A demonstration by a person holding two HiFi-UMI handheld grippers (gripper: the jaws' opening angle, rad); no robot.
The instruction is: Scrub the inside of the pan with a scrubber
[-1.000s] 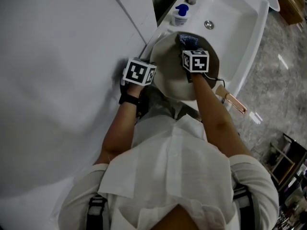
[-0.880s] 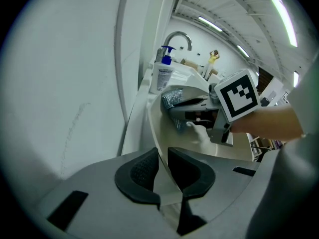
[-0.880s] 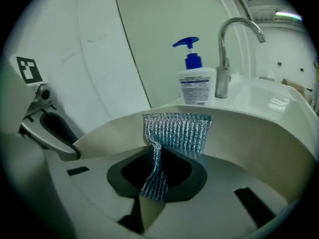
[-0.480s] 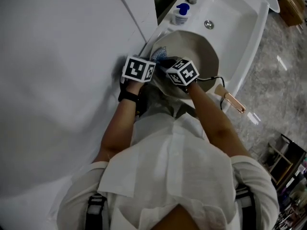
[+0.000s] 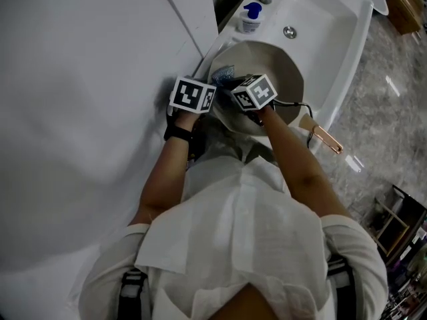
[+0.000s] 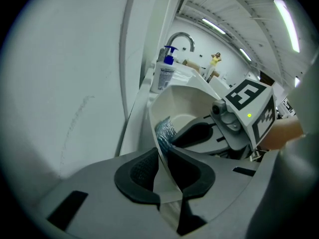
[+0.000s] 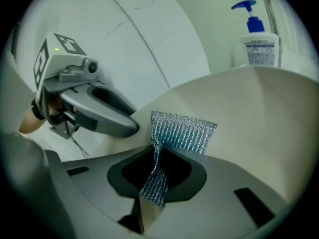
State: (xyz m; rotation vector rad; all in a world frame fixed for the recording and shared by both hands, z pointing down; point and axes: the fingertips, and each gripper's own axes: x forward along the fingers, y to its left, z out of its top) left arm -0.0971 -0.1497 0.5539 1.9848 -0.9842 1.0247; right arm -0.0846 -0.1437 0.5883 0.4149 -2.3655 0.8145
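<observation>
White sink (image 5: 337,42), pump bottle (image 7: 259,40) at its back edge. The pan (image 5: 277,69) stands tilted at the near-left corner, likely so its inside faces the scrubbing hand. Left gripper (image 6: 162,166) is clamped narrow on the pan rim to steady it; right gripper (image 7: 155,176) pinches the scrubber (image 7: 183,131), flat on the inner wall beside that rim. Head view alone shows the handle (image 5: 325,141) jutting past the sink's edge; only the gripper views show both grips.

A white sink (image 5: 337,42) sits above grey marbled floor (image 5: 393,119), a white wall (image 5: 80,99) at the sink's left, strip lights (image 6: 286,21) overhead.
</observation>
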